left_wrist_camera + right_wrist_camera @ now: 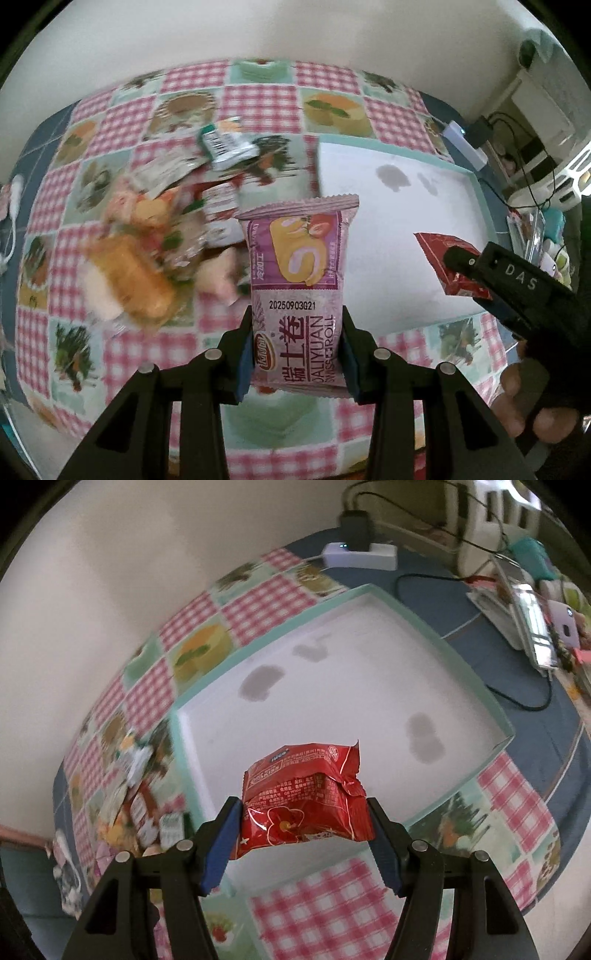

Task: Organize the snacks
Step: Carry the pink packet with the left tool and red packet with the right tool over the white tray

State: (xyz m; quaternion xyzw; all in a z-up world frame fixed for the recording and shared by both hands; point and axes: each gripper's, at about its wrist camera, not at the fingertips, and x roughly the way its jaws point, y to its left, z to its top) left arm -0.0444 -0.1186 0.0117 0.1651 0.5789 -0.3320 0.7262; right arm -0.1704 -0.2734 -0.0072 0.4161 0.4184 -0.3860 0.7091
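My left gripper (297,328) is shut on a pink Swiss-roll packet (299,273) and holds it upright above the table, near the left edge of a white tray with a mint rim (476,184). My right gripper (303,812) is shut on a red snack packet (306,801) and holds it above the near edge of the same tray (509,734). The right gripper with the red packet (448,262) also shows at the right of the left wrist view. A pile of loose snacks (155,243) lies on the checked tablecloth left of the tray. The tray holds nothing.
A white power strip (360,555) with a black plug and cables lies behind the tray. Phones and clutter (535,627) sit at the far right. A wall runs behind the table. The snack pile also shows at the left of the right wrist view (129,812).
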